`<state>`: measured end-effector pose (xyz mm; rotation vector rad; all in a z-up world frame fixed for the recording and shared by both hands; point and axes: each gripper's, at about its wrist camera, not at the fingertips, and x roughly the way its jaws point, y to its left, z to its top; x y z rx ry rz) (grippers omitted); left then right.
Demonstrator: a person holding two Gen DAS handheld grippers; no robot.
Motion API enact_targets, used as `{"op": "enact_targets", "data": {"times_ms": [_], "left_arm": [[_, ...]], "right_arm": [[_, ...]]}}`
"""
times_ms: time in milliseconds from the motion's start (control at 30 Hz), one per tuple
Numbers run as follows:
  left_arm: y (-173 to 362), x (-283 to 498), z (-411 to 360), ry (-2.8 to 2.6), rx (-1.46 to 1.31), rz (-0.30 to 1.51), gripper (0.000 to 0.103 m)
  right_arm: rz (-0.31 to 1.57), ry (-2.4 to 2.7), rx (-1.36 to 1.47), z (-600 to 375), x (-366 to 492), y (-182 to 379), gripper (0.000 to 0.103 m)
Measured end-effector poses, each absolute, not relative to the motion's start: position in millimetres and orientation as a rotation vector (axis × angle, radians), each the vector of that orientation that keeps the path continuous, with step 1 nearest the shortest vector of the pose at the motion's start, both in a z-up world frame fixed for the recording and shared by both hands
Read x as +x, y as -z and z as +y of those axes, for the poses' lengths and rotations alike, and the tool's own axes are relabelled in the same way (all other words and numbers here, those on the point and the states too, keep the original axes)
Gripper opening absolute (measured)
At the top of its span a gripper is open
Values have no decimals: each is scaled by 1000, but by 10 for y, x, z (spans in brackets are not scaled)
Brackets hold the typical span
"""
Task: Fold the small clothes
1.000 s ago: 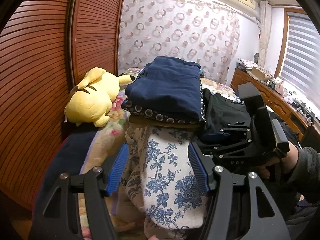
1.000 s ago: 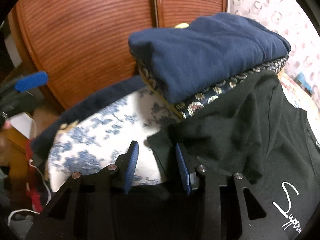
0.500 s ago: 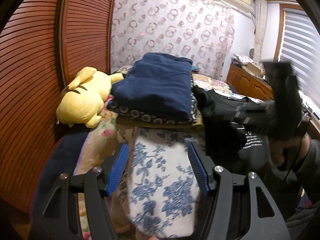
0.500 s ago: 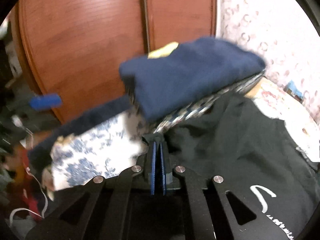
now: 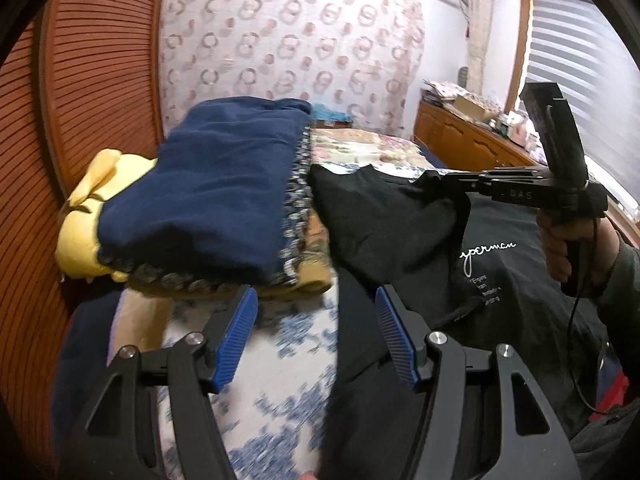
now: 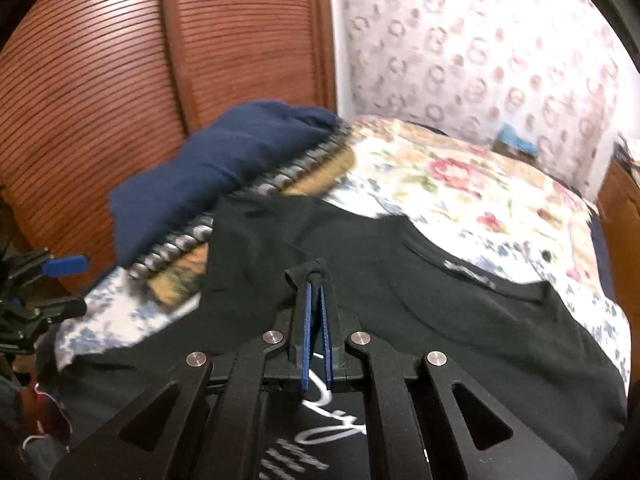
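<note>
Right wrist: 1 black T-shirt (image 6: 400,280), 2 claws

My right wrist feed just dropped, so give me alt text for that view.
The right gripper is shut on a pinched-up fold of the black T-shirt, which lies spread on the floral bedspread. To the left sits a stack of folded clothes topped by a navy garment, with a slatted wooden door behind.

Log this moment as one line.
right tool: shut on black T-shirt sleeve, lifted | left tool: open, empty | folded stack: beside shirt
</note>
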<state>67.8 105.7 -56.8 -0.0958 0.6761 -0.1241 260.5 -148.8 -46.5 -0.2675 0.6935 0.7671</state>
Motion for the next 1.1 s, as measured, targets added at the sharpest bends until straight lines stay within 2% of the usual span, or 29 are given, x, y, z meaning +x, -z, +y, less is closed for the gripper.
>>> {"op": "enact_targets", "data": {"times_ms": [233, 267, 300, 333, 467, 800, 1100], "left_arm": [[568, 874, 876, 158, -76, 694, 61], [549, 891, 849, 162, -74, 694, 61], [537, 920, 836, 165, -72, 693, 61], [518, 953, 815, 170, -69, 692, 61], [454, 1103, 675, 191, -42, 693, 61], [349, 1559, 102, 308, 43, 702, 61], [368, 1933, -630, 437, 133, 741, 61]], "right_arm": [[710, -691, -254, -1692, 2817, 511, 4], [710, -687, -252, -1703, 2828, 515, 11], [710, -678, -255, -1713, 2839, 517, 22], [708, -672, -254, -1736, 2841, 512, 27], [696, -677, -228, -1910, 2826, 437, 38], [665, -605, -179, -2609, 2651, 258, 51], [653, -486, -133, -3382, 2489, 239, 55]]}}
